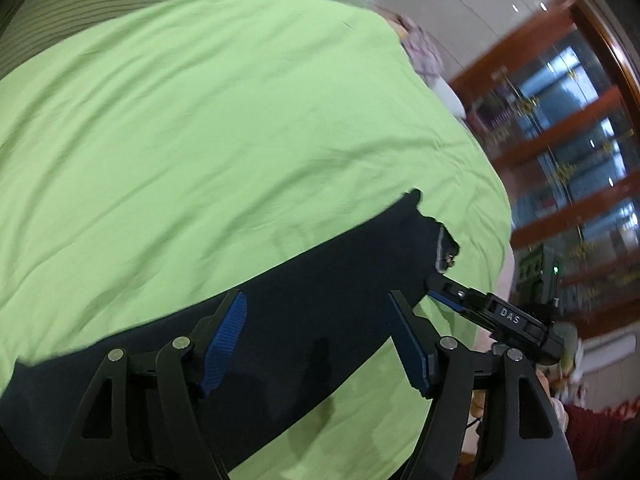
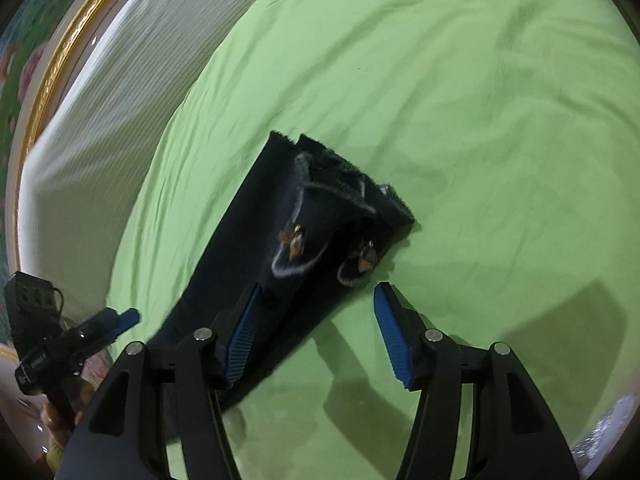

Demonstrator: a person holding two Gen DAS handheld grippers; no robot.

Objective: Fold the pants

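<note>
Dark navy pants (image 1: 304, 300) lie in a long strip across the green bed sheet (image 1: 200, 140). In the right wrist view the pants (image 2: 280, 248) show their waistband end, with pale-edged pockets and small orange patches. My left gripper (image 1: 320, 340) is open, its blue pads spread over the pants' middle, holding nothing. My right gripper (image 2: 316, 332) is open above the pants' lower edge, holding nothing. The right gripper also shows in the left wrist view (image 1: 452, 296), by the waistband end. The left gripper shows at the left edge of the right wrist view (image 2: 128, 318).
A white striped pillow or headboard cover (image 2: 100, 100) borders the sheet, with a gold frame (image 2: 48, 80) behind it. A wooden cabinet with glass doors (image 1: 560, 140) stands beyond the bed's edge. Pale bedding (image 1: 424, 52) lies at the far corner.
</note>
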